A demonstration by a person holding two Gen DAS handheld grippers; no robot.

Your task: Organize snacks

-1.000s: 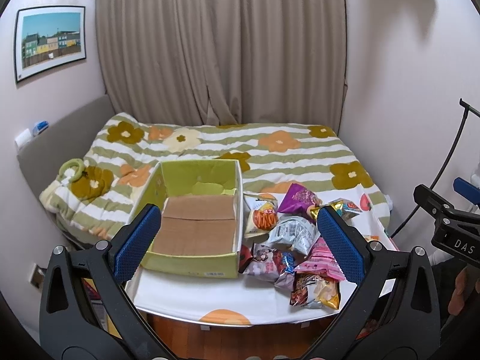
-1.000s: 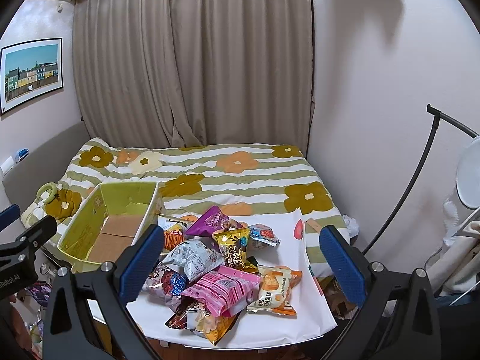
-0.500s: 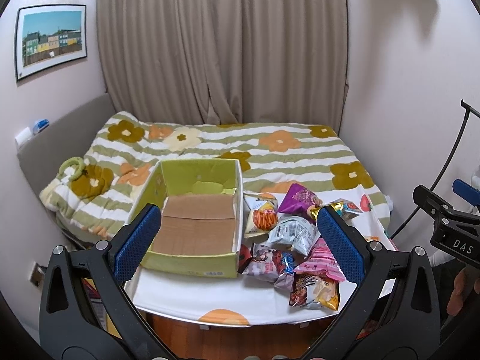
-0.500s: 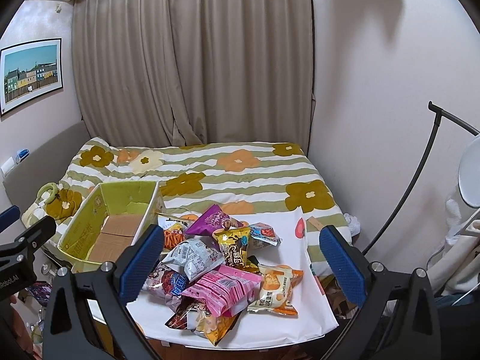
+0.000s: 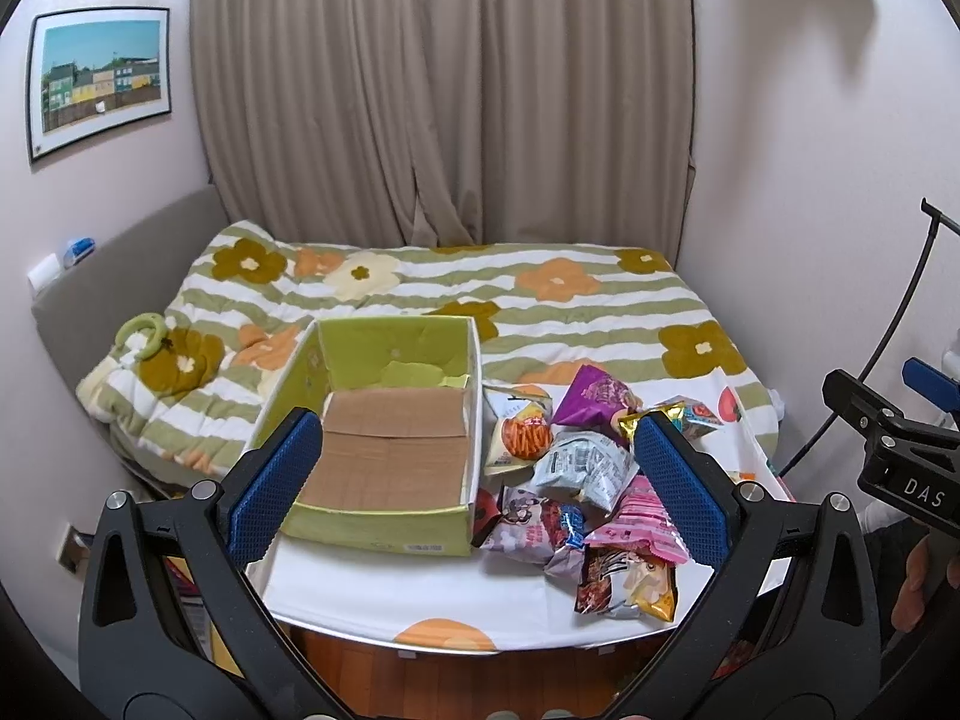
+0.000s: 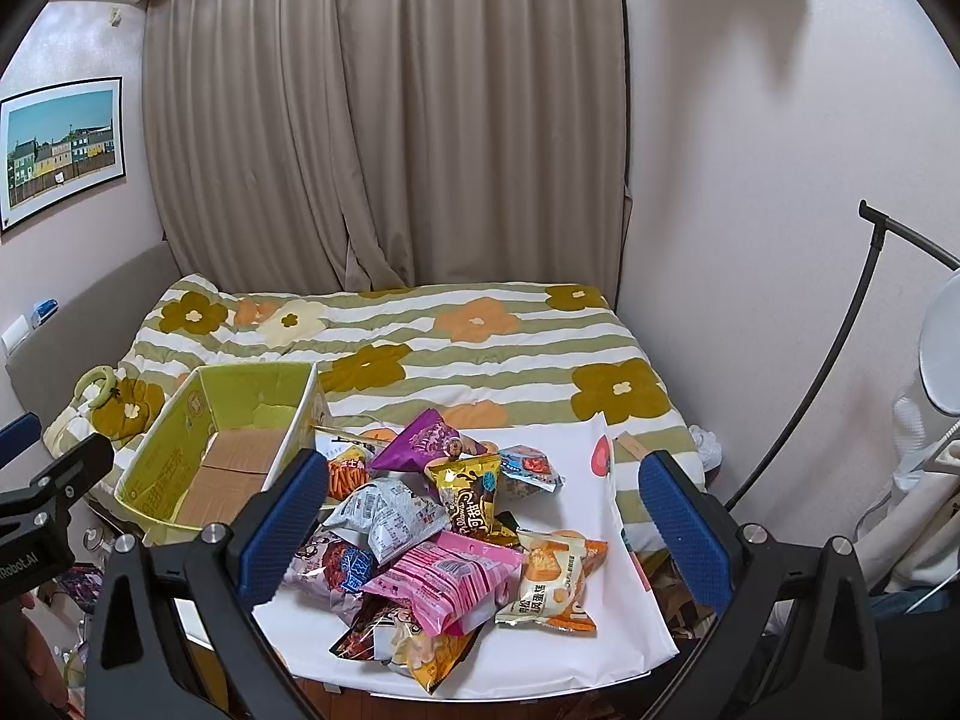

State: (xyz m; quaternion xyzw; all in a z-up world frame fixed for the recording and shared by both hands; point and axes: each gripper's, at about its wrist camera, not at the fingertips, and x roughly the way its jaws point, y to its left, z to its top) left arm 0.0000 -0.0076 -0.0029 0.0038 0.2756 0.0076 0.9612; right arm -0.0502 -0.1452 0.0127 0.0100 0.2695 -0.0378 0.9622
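Note:
An empty green cardboard box (image 5: 384,450) (image 6: 180,468) sits on the left of a white-covered table (image 5: 372,588) (image 6: 624,612). To its right lies a pile of snack packets: a purple bag (image 5: 591,393) (image 6: 420,441), a gold bag (image 6: 471,489), a silver-white packet (image 5: 579,465) (image 6: 390,516), a pink packet (image 5: 639,525) (image 6: 447,579) and an orange-and-white packet (image 6: 552,576). My left gripper (image 5: 474,489) hovers open in front of the box and pile, holding nothing. My right gripper (image 6: 480,531) hovers open above the pile, also empty.
Behind the table a bed (image 5: 540,300) with a flower-striped quilt reaches beige curtains (image 5: 444,90). A curved lamp stand (image 6: 834,360) rises at the right by the wall. A green ring toy (image 5: 141,333) lies on the quilt at left.
Both views have shifted very slightly; the grippers stay open and empty, and the snacks and box have not moved.

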